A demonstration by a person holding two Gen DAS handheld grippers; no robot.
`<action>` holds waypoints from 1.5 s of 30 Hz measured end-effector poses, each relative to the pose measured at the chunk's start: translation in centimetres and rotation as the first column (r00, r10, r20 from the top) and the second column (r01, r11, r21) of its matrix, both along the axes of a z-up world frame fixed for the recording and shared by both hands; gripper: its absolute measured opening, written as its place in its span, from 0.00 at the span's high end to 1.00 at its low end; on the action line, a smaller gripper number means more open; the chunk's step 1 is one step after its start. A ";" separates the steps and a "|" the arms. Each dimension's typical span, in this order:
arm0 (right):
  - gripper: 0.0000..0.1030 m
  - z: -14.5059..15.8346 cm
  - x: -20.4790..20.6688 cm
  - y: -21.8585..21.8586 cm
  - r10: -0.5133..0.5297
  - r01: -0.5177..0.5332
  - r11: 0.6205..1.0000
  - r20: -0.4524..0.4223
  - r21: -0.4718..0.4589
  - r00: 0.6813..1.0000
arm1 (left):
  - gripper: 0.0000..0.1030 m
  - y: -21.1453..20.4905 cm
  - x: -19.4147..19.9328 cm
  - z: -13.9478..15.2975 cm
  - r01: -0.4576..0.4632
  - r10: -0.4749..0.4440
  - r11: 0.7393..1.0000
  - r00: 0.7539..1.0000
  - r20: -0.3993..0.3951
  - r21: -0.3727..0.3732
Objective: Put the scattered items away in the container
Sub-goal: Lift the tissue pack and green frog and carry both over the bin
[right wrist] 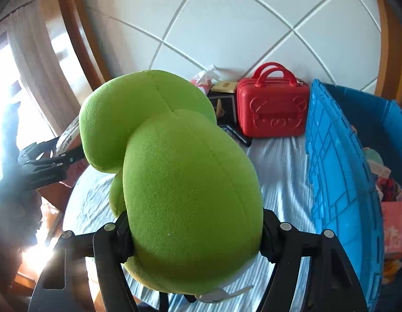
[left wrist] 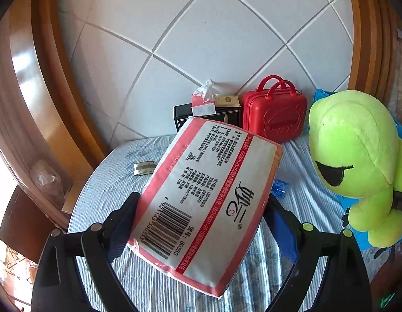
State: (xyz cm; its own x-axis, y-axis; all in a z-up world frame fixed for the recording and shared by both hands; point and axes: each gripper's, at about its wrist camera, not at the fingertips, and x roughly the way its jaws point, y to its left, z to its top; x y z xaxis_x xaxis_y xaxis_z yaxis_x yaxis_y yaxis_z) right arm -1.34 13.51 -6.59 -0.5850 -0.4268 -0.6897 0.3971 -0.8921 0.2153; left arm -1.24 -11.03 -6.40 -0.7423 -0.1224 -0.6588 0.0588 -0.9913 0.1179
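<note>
My left gripper (left wrist: pixel 201 208) is shut on a pink and white tissue pack (left wrist: pixel 203 197) and holds it above the table, label side up. My right gripper (right wrist: pixel 195 223) is shut on a green plush frog (right wrist: pixel 180 176) and holds it in the air. The frog also shows at the right of the left wrist view (left wrist: pixel 356 150). The blue crate (right wrist: pixel 338 169) stands at the right, with several items inside it. The left gripper shows at the left edge of the right wrist view (right wrist: pixel 45 166).
A red mini suitcase (right wrist: pixel 273 109) and a black box (left wrist: pixel 182 115) stand at the back by the tiled wall. A small silver wrapper (left wrist: pixel 143 167) and a blue brush (left wrist: pixel 280 186) lie on the striped tablecloth (left wrist: pixel 110 187). A wooden frame runs along the left.
</note>
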 end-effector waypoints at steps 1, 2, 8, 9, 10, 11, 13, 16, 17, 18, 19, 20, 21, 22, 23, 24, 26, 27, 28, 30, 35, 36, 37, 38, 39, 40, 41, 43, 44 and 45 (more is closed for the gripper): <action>0.30 0.4 0.0 0.4 -0.003 0.003 1.000 -0.007 -0.004 1.000 | 0.10 0.4 -0.1 0.3 0.003 -0.003 1.000 1.000 -0.005 -0.003; 0.30 0.7 -0.1 0.9 -0.006 0.006 1.000 -0.013 -0.008 1.000 | 0.10 0.9 -0.3 0.5 0.009 -0.009 1.000 1.000 -0.010 -0.007; 0.30 2.6 0.2 3.8 -0.029 0.027 0.999 -0.053 -0.035 0.998 | 0.10 3.9 -1.2 2.3 0.035 -0.036 0.999 0.998 -0.053 -0.024; 0.29 2.9 0.3 4.3 -0.034 0.031 0.999 -0.058 -0.041 0.998 | 0.10 4.4 -1.4 2.6 0.039 -0.041 0.999 0.998 -0.057 -0.029; 0.29 3.2 0.2 4.7 -0.039 0.036 0.998 -0.064 -0.047 0.997 | 0.10 4.9 -1.6 2.8 0.044 -0.046 0.998 0.997 -0.062 -0.033; 0.29 3.5 0.2 5.2 -0.044 0.040 0.998 -0.070 -0.052 0.997 | 0.10 5.4 -1.8 3.1 0.050 -0.052 0.998 0.996 -0.065 -0.034; 0.29 3.9 0.2 6.2 -0.054 0.049 0.997 -0.084 -0.056 0.995 | 0.10 6.5 -2.3 3.5 0.062 -0.065 0.997 0.995 -0.072 -0.040; 0.29 4.3 -0.1 8.0 -0.072 0.066 0.996 -0.107 -0.052 0.992 | 0.10 8.2 -3.0 4.1 0.088 -0.092 0.995 0.993 -0.080 -0.049; 0.29 4.4 -0.2 8.6 -0.081 0.075 0.996 -0.110 -0.054 0.991 | 0.10 8.8 -3.2 4.3 0.098 -0.102 0.994 0.991 -0.081 -0.054; 0.29 4.4 -0.3 9.3 -0.092 0.086 0.995 -0.113 -0.058 0.989 | 0.10 9.5 -3.4 4.5 0.109 -0.114 0.992 0.990 -0.083 -0.058; 0.29 4.4 -0.5 10.1 -0.105 0.098 0.993 -0.116 -0.062 0.988 | 0.10 10.1 -3.7 4.6 0.120 -0.125 0.991 0.989 -0.083 -0.061; 0.29 4.4 -0.7 10.9 -0.118 0.110 0.992 -0.118 -0.066 0.986 | 0.10 10.8 -4.0 4.8 0.131 -0.136 0.989 0.987 -0.085 -0.064; 0.29 4.5 -0.9 11.7 -0.130 0.123 0.990 -0.119 -0.070 0.984 | 0.10 11.5 -4.3 5.0 0.142 -0.147 0.988 0.985 -0.086 -0.066; 0.29 4.6 -0.9 12.4 -0.143 0.135 0.988 -0.121 -0.073 0.982 | 0.10 12.2 -4.6 5.2 0.154 -0.160 0.986 0.983 -0.088 -0.068; 0.29 4.7 -0.9 13.1 -0.155 0.147 0.986 -0.124 -0.076 0.980 | 0.10 13.0 -4.9 5.5 0.167 -0.172 0.984 0.981 -0.090 -0.069; 0.29 4.8 -0.9 13.9 -0.169 0.159 0.984 -0.127 -0.080 0.977 | 0.10 13.7 -5.2 5.7 0.180 -0.187 0.981 0.978 -0.093 -0.073; 0.29 5.0 -1.1 15.5 -0.197 0.186 0.978 -0.133 -0.089 0.971 | 0.10 15.3 -6.0 6.1 0.206 -0.214 0.975 0.972 -0.099 -0.083; 0.29 5.1 -1.3 16.4 -0.213 0.201 0.975 -0.136 -0.093 0.968 | 0.10 16.1 -6.4 6.3 0.220 -0.228 0.972 0.969 -0.100 -0.086; 0.29 5.2 -1.4 17.2 -0.229 0.217 0.971 -0.139 -0.097 0.963 | 0.10 16.9 -6.8 6.4 0.234 -0.242 0.968 0.965 -0.100 -0.087; 0.29 5.2 -1.5 18.9 -0.263 0.249 0.963 -0.141 -0.106 0.954 | 0.10 18.5 -7.6 6.8 0.262 -0.270 0.961 0.958 -0.100 -0.089; 0.29 5.0 -1.6 22.8 -0.340 0.328 0.939 -0.145 -0.101 0.929 | 0.10 22.7 -9.4 7.5 0.332 -0.341 0.939 0.934 -0.109 -0.089; 0.29 4.9 -1.5 23.6 -0.355 0.344 0.934 -0.149 -0.093 0.923 | 0.10 23.5 -10.0 7.5 0.348 -0.357 0.933 0.928 -0.107 -0.093; 0.28 4.7 -1.3 24.3 -0.371 0.362 0.928 -0.153 -0.084 0.916 | 0.10 24.4 -10.4 7.5 0.364 -0.373 0.926 0.922 -0.104 -0.095; 0.28 4.5 -1.2 25.1 -0.387 0.380 0.922 -0.154 -0.076 0.909 | 0.10 25.4 -11.1 7.3 0.381 -0.390 0.920 0.915 -0.101 -0.096; 0.28 4.2 -1.1 25.8 -0.403 0.397 0.915 -0.149 -0.074 0.903 | 0.10 26.4 -11.5 7.3 0.398 -0.406 0.912 0.909 -0.097 -0.096; 0.28 3.8 -1.0 26.7 -0.421 0.414 0.907 -0.141 -0.075 0.896 | 0.10 27.3 -11.9 7.2 0.414 -0.423 0.905 0.901 -0.094 -0.098; 0.28 3.6 -0.9 27.6 -0.439 0.432 0.898 -0.131 -0.078 0.889 | 0.10 28.2 -12.4 7.1 0.430 -0.439 0.897 0.894 -0.091 -0.101; 0.28 3.0 -0.7 29.5 -0.474 0.467 0.880 -0.109 -0.088 0.874 | 0.10 30.4 -12.8 7.0 0.461 -0.470 0.881 0.879 -0.085 -0.103; 0.28 2.7 -0.6 30.3 -0.492 0.484 0.870 -0.103 -0.088 0.865 | 0.10 31.5 -13.1 6.9 0.477 -0.485 0.873 0.871 -0.081 -0.104; 0.28 2.5 -0.5 31.1 -0.509 0.502 0.861 -0.099 -0.087 0.855 | 0.10 32.5 -13.5 7.0 0.491 -0.499 0.865 0.863 -0.078 -0.104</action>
